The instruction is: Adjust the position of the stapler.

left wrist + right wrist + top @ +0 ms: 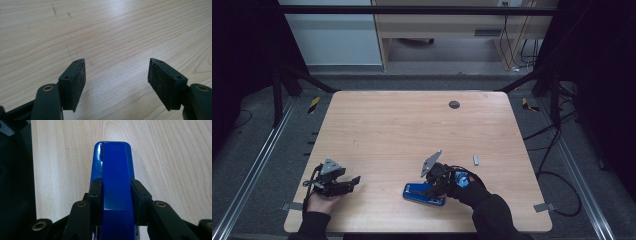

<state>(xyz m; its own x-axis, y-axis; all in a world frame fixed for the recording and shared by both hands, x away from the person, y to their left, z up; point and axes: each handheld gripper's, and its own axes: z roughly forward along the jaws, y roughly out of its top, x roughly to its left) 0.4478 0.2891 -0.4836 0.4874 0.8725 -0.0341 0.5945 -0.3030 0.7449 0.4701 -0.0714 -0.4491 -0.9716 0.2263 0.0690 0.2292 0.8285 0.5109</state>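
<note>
Stapler gripped, nothing else under way

The right gripper [116, 195] has its jaws clamped on the blue stapler's [115, 177] sides, probably resting on the table [412, 130]; the left gripper [116, 85] gapes empty alongside.

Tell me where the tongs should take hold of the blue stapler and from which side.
Grip the blue stapler across its narrow width, on the two long flat sides near mid-length, coming in along its length from its right end. The body is long and slim, so those parallel sides suit the pads. The right tongs are already clamped that way; the left tongs are open over bare table.
</note>
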